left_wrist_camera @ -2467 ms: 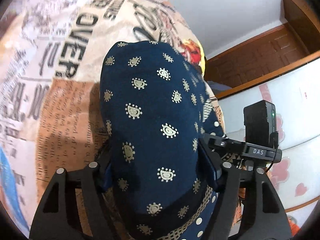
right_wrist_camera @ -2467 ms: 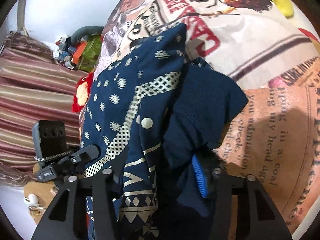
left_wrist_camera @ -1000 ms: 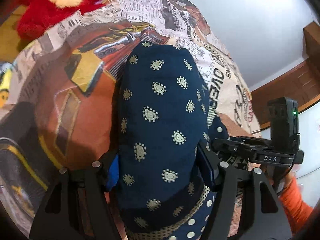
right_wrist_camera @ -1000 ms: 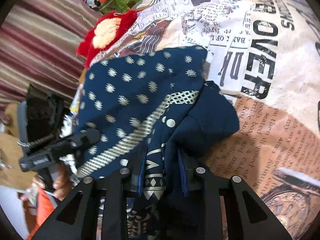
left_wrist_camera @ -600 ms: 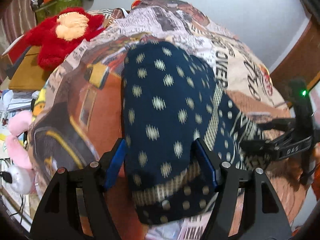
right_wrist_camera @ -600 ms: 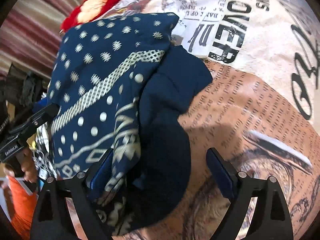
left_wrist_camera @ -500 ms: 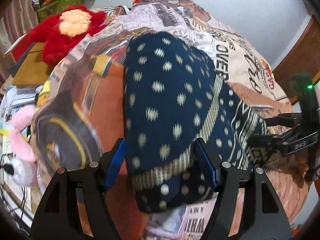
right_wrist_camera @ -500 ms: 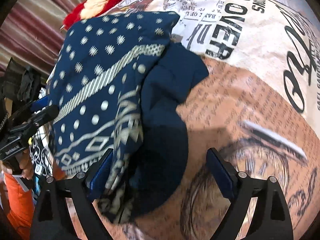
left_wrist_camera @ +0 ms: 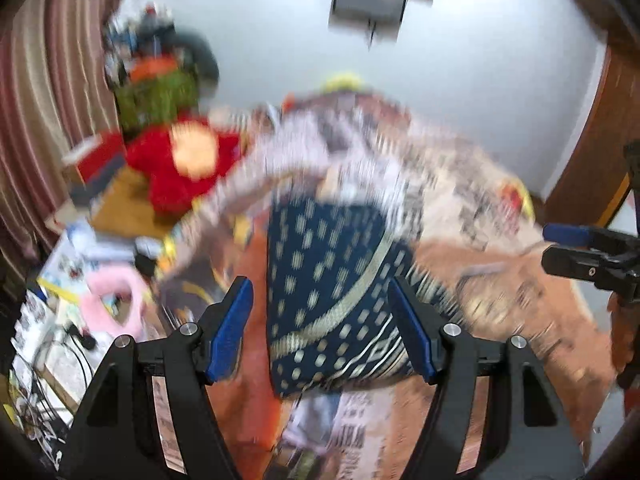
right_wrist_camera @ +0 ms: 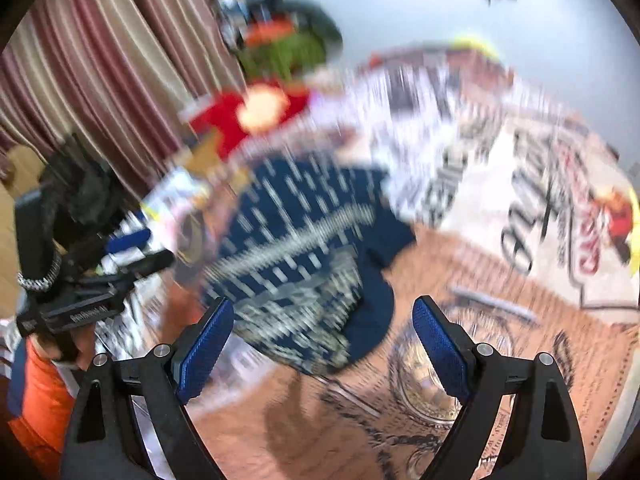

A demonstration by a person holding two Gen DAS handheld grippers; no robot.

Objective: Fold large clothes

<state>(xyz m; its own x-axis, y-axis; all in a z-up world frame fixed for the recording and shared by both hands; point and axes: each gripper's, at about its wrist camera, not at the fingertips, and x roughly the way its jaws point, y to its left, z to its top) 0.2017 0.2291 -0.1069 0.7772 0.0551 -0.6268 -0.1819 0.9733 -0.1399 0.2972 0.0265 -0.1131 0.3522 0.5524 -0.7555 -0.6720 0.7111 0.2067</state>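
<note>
A folded navy garment with cream dots and a patterned band (left_wrist_camera: 332,292) lies on the newspaper-print bedspread (left_wrist_camera: 500,304); it also shows in the right wrist view (right_wrist_camera: 300,256). My left gripper (left_wrist_camera: 320,320) is open and empty, raised above and behind the garment. My right gripper (right_wrist_camera: 324,340) is open and empty, also back from the garment's near edge. The right gripper shows at the right edge of the left wrist view (left_wrist_camera: 588,256), and the left gripper at the left of the right wrist view (right_wrist_camera: 88,280). Both views are motion-blurred.
A red plush toy (left_wrist_camera: 180,168) sits at the bed's far left corner, with a green box (left_wrist_camera: 156,96) behind it. Striped curtains (right_wrist_camera: 100,60) hang on the left. Clutter and a pink plush (left_wrist_camera: 116,304) lie beside the bed. A wooden door (left_wrist_camera: 600,140) stands at the right.
Both grippers opened and let go of the garment, then pulled back and up. The folded garment now lies free on the bedspread.
</note>
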